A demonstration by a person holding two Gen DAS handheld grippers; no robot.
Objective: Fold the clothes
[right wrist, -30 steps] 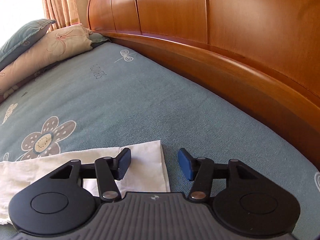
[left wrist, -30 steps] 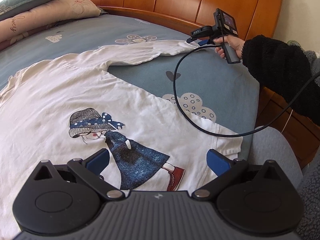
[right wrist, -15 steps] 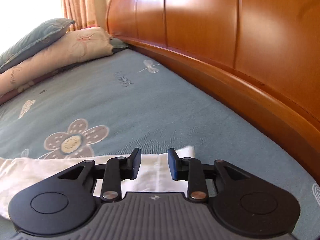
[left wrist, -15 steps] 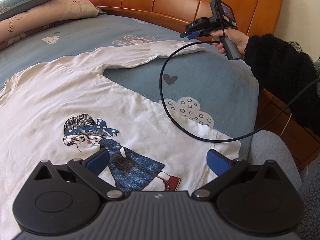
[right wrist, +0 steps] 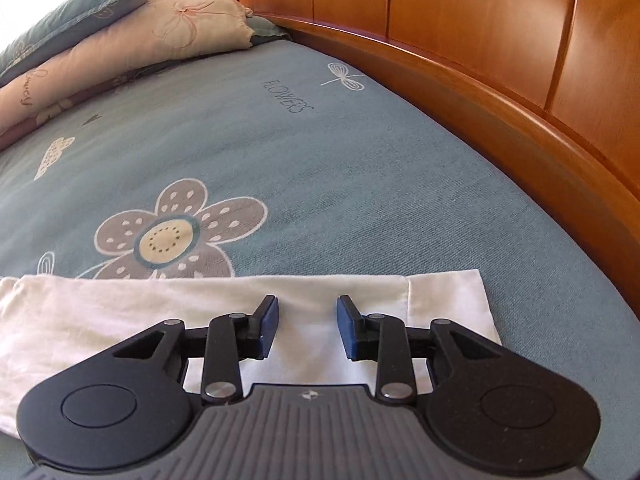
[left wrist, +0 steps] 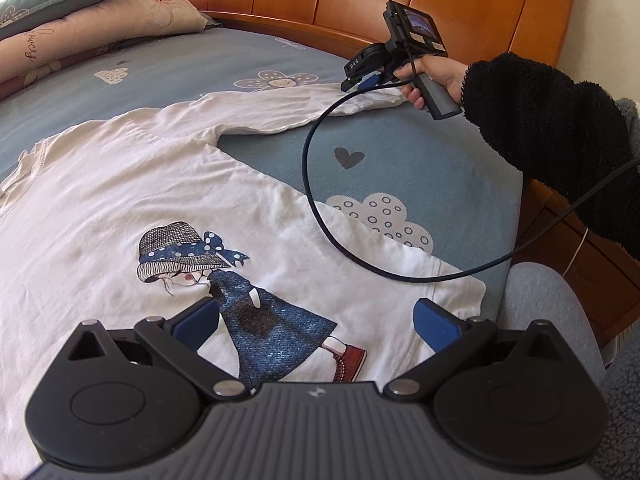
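Your left gripper point(left wrist: 316, 322) gapes wide, your right gripper point(right wrist: 306, 330) part-open, both empty over one white shirt point(left wrist: 120, 208); the bedsheet point(right wrist: 320, 168) reads "FLOWERS".

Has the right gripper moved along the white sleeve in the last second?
Yes. The right gripper has slid inward from the white sleeve's cuff seam, away from the wooden headboard; its jaws stand open.

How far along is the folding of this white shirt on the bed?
Done: the white long-sleeved shirt with a girl print lies flat, unfolded. In hand: the right gripper, open, sits over the sleeve cuff; the left gripper hovers open. Left: every fold.
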